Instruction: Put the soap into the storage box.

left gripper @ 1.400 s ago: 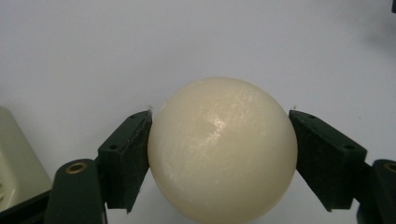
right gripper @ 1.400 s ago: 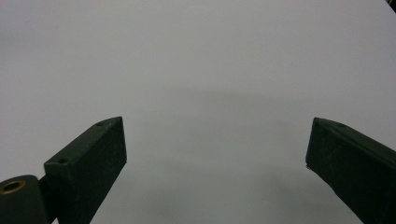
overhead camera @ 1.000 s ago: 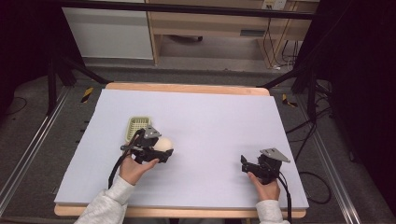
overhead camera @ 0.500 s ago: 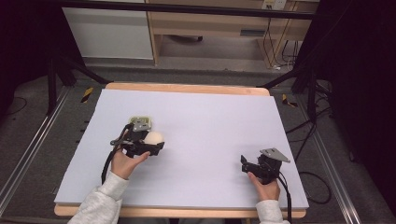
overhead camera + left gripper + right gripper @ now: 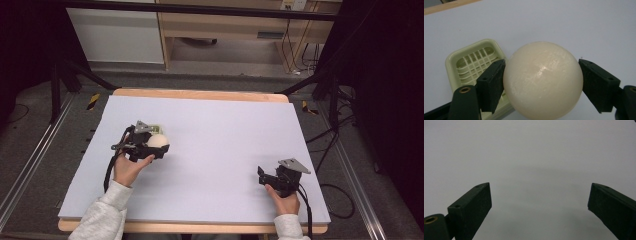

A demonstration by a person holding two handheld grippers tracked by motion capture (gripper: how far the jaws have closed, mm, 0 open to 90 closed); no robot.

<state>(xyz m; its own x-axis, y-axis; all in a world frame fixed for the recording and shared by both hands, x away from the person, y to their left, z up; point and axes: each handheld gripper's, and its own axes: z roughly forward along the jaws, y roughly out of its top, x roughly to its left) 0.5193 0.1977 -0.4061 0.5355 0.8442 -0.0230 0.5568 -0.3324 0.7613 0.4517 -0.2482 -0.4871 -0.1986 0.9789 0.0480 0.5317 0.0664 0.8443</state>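
At about nine o'clock on the pale table (image 5: pixel 210 125), the left gripper (image 5: pixel 159 146) pinches a cream ball (image 5: pixel 543 81) between its two black pads — one pressing each side. Just behind the ball, toward ten o'clock, lies a pale green slotted dish (image 5: pixel 471 62), near the table's left edge, its near corner under the left pad. From there the sheet runs bare across the middle. At about four o'clock the right gripper (image 5: pixel 261 175) sits low near the front edge, its jaws spread wide with only bare table between them — open room on every side
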